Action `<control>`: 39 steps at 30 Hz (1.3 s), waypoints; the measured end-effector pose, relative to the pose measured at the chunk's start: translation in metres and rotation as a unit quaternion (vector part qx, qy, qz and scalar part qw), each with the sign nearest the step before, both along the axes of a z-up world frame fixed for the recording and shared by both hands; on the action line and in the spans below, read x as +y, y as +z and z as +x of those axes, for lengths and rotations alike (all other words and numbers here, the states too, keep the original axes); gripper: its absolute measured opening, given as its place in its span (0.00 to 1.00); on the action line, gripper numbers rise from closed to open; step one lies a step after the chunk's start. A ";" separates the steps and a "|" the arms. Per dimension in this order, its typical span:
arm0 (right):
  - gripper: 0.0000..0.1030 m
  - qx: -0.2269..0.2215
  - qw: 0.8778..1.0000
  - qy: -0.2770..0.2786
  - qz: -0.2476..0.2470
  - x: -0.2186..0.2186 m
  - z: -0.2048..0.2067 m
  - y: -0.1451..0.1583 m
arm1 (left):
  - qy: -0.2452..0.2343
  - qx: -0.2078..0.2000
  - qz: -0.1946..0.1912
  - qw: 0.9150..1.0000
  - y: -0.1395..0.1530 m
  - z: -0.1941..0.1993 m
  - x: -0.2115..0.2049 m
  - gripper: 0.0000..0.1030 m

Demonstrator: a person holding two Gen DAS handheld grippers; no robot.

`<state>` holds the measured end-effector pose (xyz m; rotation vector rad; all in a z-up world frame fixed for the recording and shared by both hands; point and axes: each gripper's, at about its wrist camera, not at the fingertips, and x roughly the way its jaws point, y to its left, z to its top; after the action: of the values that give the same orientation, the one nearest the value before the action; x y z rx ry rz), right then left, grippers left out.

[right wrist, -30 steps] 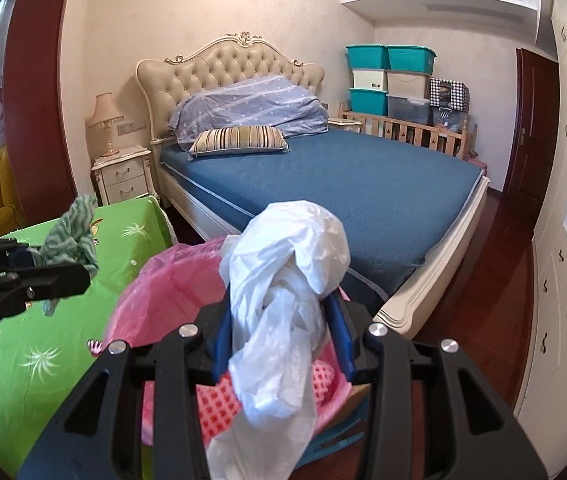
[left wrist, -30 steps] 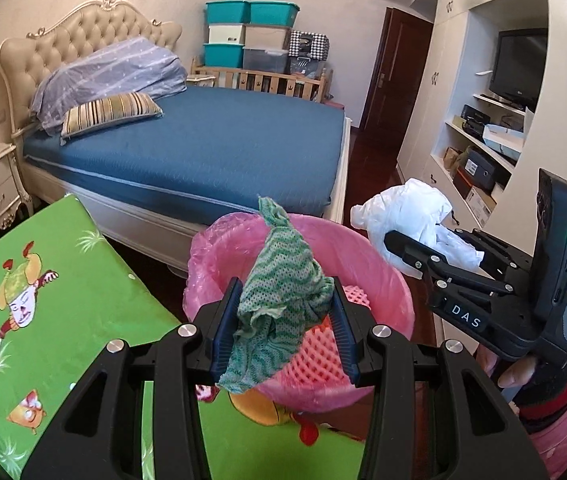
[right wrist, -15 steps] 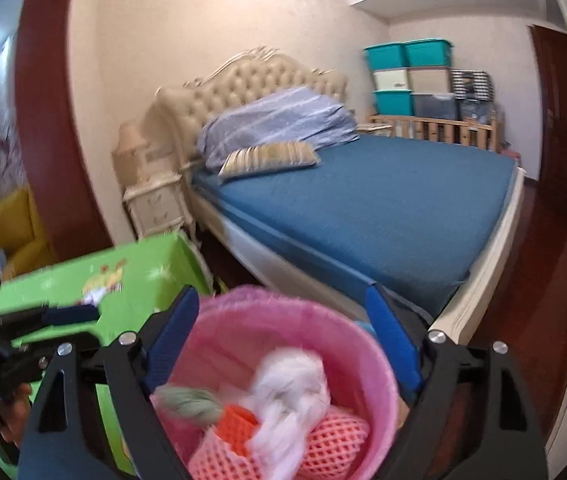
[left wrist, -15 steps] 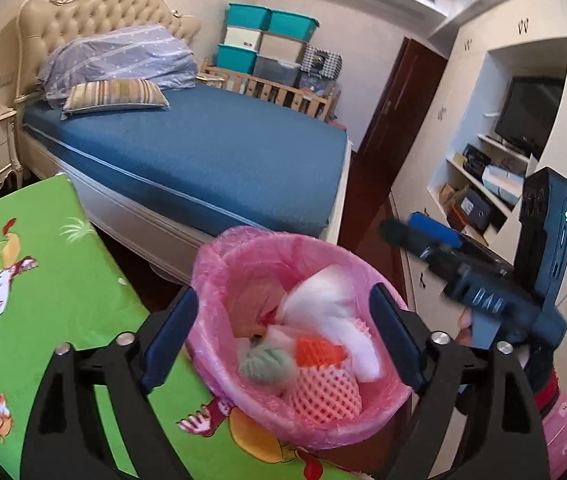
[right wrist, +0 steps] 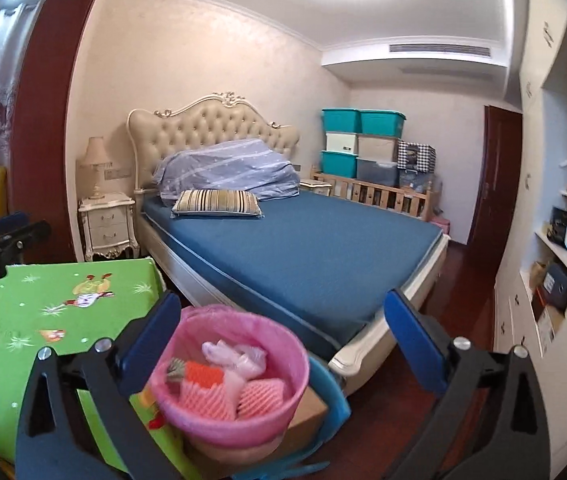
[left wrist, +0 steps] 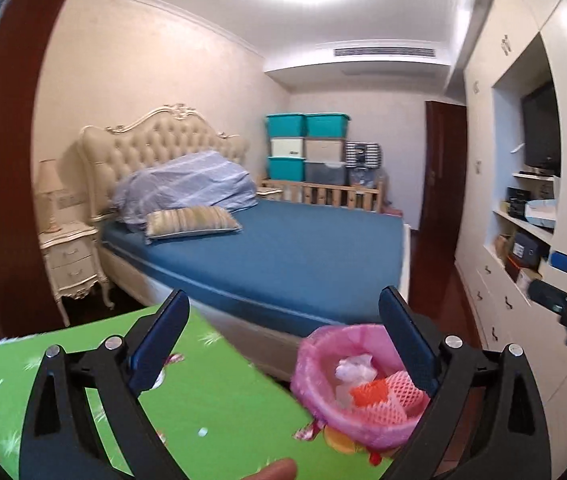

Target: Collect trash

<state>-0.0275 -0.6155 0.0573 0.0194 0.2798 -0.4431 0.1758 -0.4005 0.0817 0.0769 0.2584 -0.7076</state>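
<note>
We take the pink bin (right wrist: 239, 376) as our landmark; it stands beside the green table (right wrist: 67, 300), between the table and the bed (right wrist: 303, 248). Inside the bin we see a white plastic bag (right wrist: 235, 356), pieces of pink and orange foam net (right wrist: 207, 392) and a bit of green cloth (right wrist: 174, 367); so this trash is already collected. Our left gripper (left wrist: 283, 340) is above the bin, its jaws are opening wide and nothing is between them; our right gripper (right wrist: 279, 328) is also above the bin, opening wide and without anything. On the part of the table we can see, no more trash appears; we judge the task is almost done, but the rest of the room is not all visible.
</note>
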 end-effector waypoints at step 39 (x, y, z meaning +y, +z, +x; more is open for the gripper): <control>0.96 0.069 0.996 -0.007 0.054 0.058 -0.020 -0.106 | -0.074 0.052 0.093 0.992 -0.100 -0.080 0.008 0.87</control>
<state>-0.0474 -0.5570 -0.0485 0.0959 0.4391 -0.4431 0.0958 -0.3921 -0.0185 0.2392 0.4221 -0.8350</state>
